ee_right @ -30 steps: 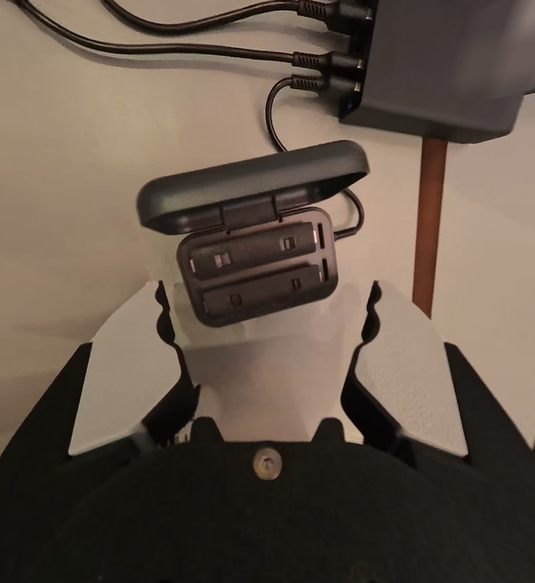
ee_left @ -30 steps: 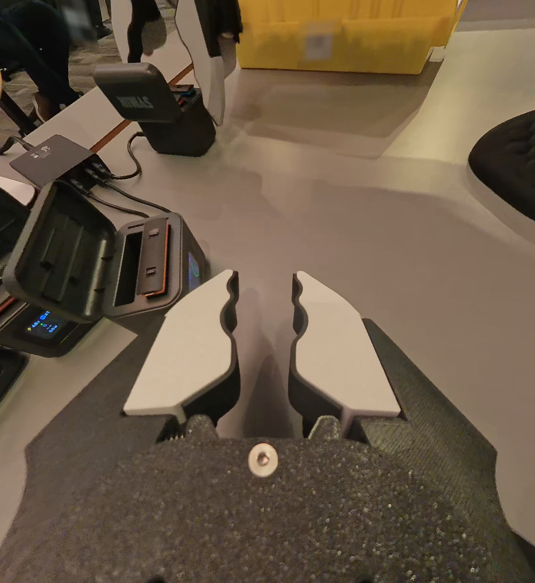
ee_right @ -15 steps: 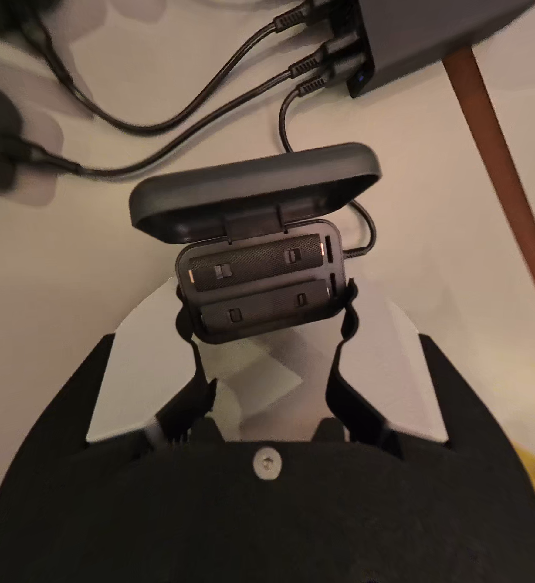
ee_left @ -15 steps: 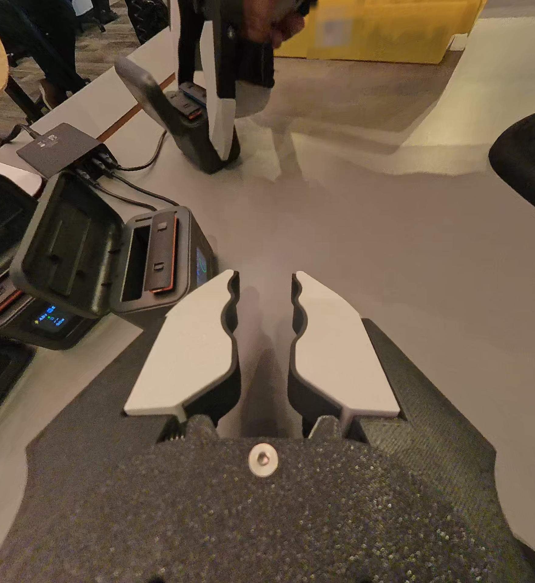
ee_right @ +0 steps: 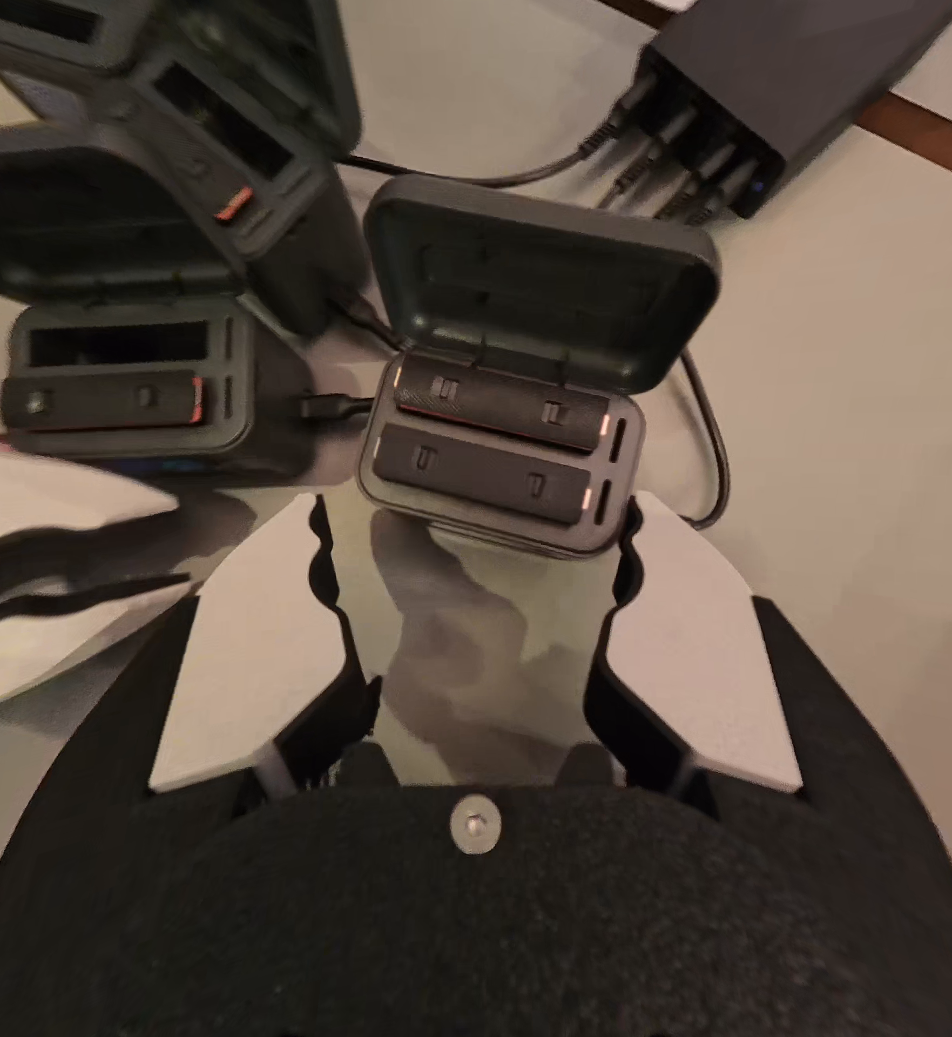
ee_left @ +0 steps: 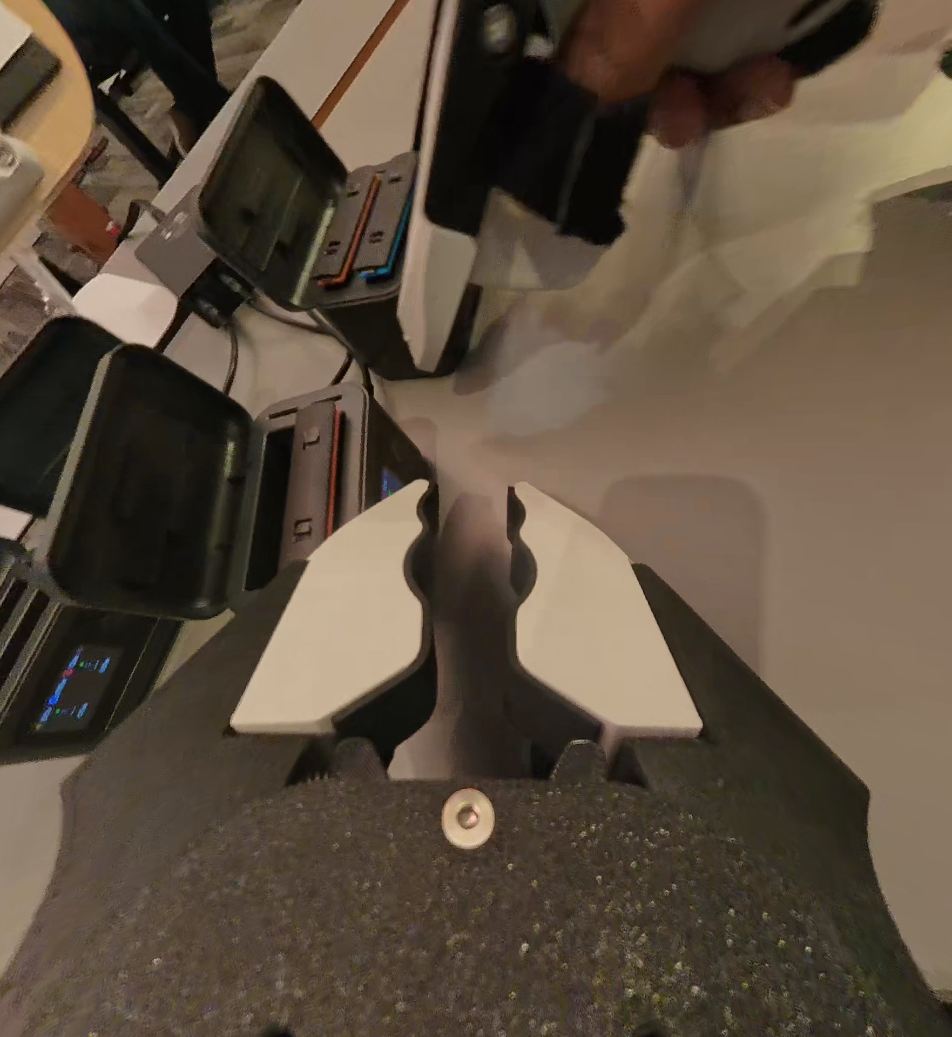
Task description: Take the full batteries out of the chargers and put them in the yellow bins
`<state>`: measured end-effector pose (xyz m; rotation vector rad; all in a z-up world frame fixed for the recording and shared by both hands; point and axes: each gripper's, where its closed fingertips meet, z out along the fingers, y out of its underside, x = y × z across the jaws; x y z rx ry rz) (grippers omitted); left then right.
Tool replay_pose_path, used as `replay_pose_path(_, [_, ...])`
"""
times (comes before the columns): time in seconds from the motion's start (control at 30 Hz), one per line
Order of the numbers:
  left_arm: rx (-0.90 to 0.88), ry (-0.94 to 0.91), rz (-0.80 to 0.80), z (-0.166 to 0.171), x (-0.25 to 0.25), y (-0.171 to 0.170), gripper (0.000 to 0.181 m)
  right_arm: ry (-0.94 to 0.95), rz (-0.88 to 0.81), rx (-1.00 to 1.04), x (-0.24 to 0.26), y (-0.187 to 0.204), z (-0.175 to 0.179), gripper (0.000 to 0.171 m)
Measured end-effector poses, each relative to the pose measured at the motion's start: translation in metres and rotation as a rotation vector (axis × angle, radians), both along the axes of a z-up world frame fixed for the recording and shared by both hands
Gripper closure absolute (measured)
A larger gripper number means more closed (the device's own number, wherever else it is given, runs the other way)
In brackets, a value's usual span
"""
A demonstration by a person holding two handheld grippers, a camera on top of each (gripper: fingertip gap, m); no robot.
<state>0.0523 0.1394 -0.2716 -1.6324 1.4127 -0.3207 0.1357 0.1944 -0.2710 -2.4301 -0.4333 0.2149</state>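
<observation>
In the right wrist view, a dark charger [ee_right: 602,533] stands with its lid [ee_right: 541,292] open and two black batteries [ee_right: 496,404] [ee_right: 479,477] in its slots. My right gripper [ee_right: 473,510] is open wide and empty, just in front of the charger. Its right fingertip [ee_right: 630,522] is at the charger's front right corner; the left one is apart from it. My left gripper [ee_left: 470,499] is empty with a narrow gap between its fingers, beside another open charger [ee_left: 367,449] that holds one orange-edged battery [ee_left: 330,477]. No yellow bin is in view.
The right gripper [ee_left: 434,269] and a hand [ee_left: 658,67] show at the far charger [ee_left: 361,314] in the left wrist view. A third charger with a lit screen [ee_left: 75,690] is at lower left. A grey power hub [ee_right: 787,67] with cables sits behind. A neighbouring charger [ee_right: 238,393] has one empty slot. The grey power hub [ee_right: 787,67] is closer to my right gripper, around 15 cm from its tips; the left tips are 25 cm off.
The left view has swung left toward the chargers and the yellow bin has left it. The right gripper has shifted, and its charger now sits right of centre with neighbouring chargers in view.
</observation>
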Motion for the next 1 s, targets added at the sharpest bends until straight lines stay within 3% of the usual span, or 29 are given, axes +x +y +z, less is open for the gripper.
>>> replay_pose_path(0.3, [-0.035, -0.022, 0.125, -0.003, -0.023, 0.022, 0.157, 0.165, 0.25, 0.123, -0.034, -0.034, 0.003, 0.087])
replay_pose_path(0.53, [-0.04, -0.079, 0.061, 0.003, -0.015, 0.013, 0.147, 0.205, 0.353, 0.107, -0.021, -0.045, 0.01, 0.093])
replay_pose_path(0.7, [-0.028, -0.058, 0.042, 0.001, -0.008, 0.008, 0.143, 0.101, 0.235, 0.149, 0.0, -0.03, 0.004, 0.074])
replay_pose_path(0.83, [-0.031, -0.07, 0.048, 0.003, -0.008, 0.007, 0.143, 0.075, 0.086, 0.19, -0.016, -0.02, 0.0, 0.058])
replay_pose_path(0.93, [-0.033, -0.08, 0.054, 0.004, -0.009, 0.007, 0.143, -0.014, 0.026, 0.203, -0.026, -0.015, -0.007, 0.057])
replay_pose_path(1.0, [-0.037, -0.086, 0.048, 0.005, -0.009, 0.006, 0.144, -0.035, 0.008, 0.203, -0.032, -0.009, -0.011, 0.07])
